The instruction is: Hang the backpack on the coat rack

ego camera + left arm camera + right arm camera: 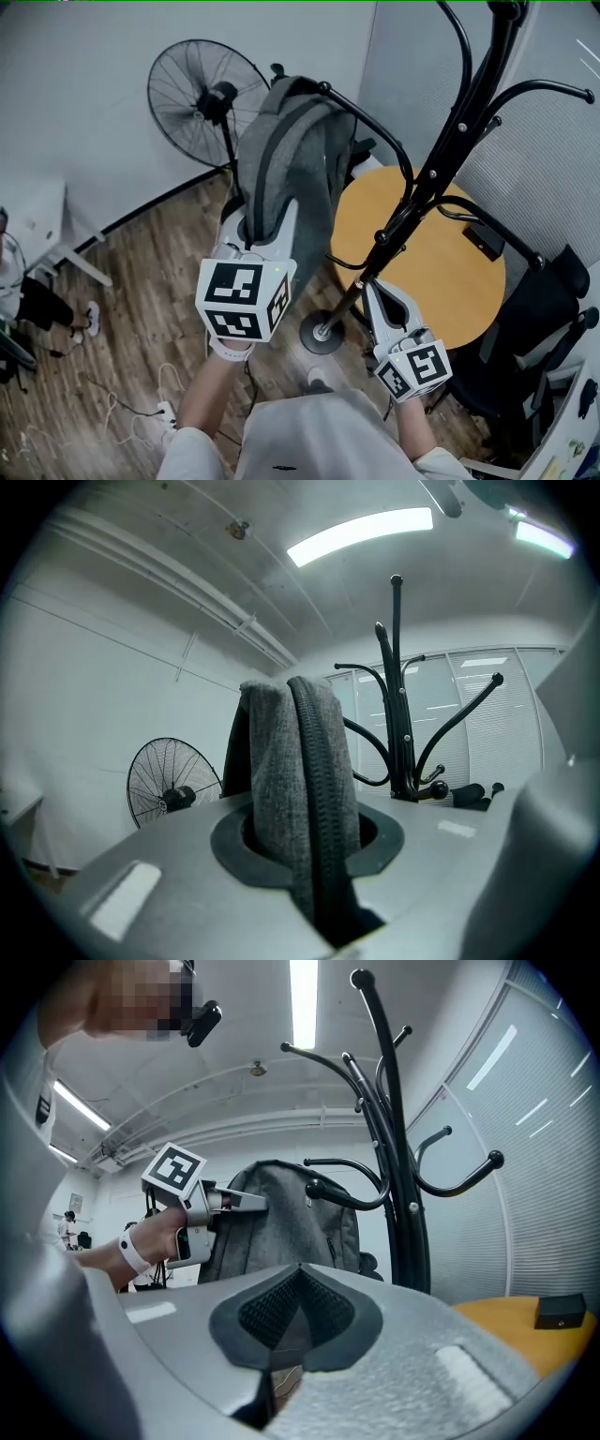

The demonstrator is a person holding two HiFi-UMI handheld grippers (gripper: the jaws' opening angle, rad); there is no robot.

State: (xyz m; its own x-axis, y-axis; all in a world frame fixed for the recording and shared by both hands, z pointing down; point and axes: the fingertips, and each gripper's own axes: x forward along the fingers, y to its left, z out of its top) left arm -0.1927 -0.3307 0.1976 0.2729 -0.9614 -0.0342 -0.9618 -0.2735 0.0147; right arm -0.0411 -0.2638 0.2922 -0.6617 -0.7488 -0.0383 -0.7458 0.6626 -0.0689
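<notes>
We see a grey fabric backpack (291, 159) held high in the upper middle of the head view, its top against the knobbed tip of one curved arm of the tall black metal coat rack (448, 141). In the right gripper view that knob touches the front of the bag near its top. We cannot tell whether the arm passes through a loop or strap.

The left hand-held gripper (255, 232) sits just below the bag, at the centre left of the head view. Its jaws are clenched on a fold of the grey fabric with a black zipper running down it. In the left gripper view that fold rises straight up out of the jaws and fills the middle of the frame.

The right hand-held gripper (371, 287) is at the lower right of the head view, beside the rack's pole and above its round base. Its jaws are pressed together with nothing between them, and it is apart from the bag.

A round yellow wooden desk (464, 281) stands behind the pole at centre right. A black wire-caged floor fan (202, 101) stands at the upper left, behind the bag. A black office chair (553, 309) is at the right edge, and brown wooden floorboards (141, 309) cover the lower left.
</notes>
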